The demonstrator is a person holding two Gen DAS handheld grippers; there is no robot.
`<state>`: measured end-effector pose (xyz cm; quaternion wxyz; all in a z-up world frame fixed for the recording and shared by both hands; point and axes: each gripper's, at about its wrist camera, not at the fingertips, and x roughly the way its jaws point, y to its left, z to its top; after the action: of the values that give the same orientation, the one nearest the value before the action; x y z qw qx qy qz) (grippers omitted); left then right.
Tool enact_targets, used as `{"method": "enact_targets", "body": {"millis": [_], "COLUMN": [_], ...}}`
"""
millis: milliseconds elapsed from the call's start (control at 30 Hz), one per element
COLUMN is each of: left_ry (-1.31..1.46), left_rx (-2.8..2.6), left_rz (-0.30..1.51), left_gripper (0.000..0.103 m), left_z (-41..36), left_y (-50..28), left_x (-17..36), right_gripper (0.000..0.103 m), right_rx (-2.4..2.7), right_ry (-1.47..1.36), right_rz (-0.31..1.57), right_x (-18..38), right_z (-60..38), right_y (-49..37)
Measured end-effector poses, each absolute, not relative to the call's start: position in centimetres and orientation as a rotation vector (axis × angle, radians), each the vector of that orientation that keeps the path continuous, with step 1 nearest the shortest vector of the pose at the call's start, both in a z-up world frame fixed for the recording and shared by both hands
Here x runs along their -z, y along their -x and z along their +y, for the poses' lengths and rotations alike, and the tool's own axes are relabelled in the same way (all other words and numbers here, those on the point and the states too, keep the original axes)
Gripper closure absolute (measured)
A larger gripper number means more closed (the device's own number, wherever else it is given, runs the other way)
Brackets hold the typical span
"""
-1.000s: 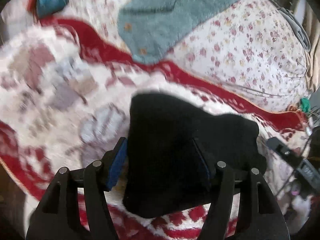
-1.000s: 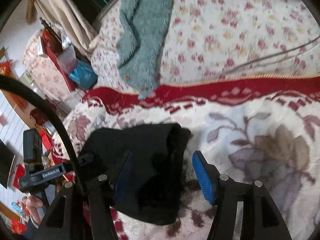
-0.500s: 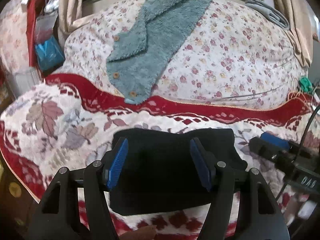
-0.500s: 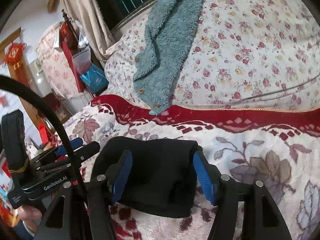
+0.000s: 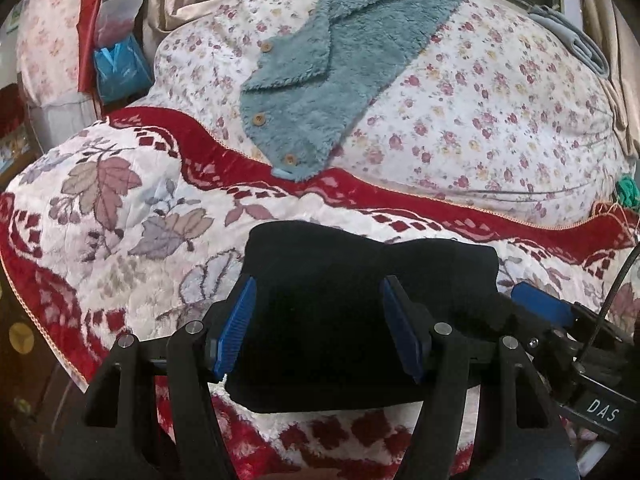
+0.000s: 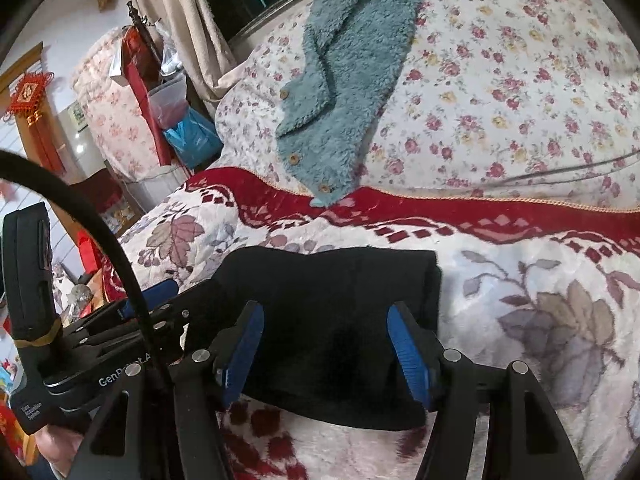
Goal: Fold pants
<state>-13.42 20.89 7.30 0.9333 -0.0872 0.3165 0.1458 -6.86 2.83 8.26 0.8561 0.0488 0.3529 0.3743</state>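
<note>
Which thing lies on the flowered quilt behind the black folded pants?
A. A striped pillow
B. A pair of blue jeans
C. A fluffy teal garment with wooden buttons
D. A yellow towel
C: a fluffy teal garment with round wooden buttons along its edge lies draped over the flowered quilt, beyond the folded black pants, and its lower tip reaches the red border of the blanket.

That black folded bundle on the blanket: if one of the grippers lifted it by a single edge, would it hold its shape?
Probably not. The black pants look like soft, thick cloth whose top edge sags and dips, so a lifted edge would likely droop and the folds fall open. They seem light for their bulk. The plush blanket would likely grip them, so a push might bunch rather than slide them.
</note>
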Motion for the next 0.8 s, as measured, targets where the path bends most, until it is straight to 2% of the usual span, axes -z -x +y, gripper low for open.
{"method": "enact_targets", "body": {"millis": [800], "left_ry": [0.202], "left_rx": [-0.337], "left_rz": [0.635], "left_gripper": [0.039], "left_z": [22.2], "left_y": [14.4], "left_x": [-7.6], "right_gripper": [0.041], "right_rx": [-0.810], "right_ry": [-0.090], "right_rz": [0.736], "right_x": [-8.4], "right_z": [4.0], "right_y": [7.1]}}
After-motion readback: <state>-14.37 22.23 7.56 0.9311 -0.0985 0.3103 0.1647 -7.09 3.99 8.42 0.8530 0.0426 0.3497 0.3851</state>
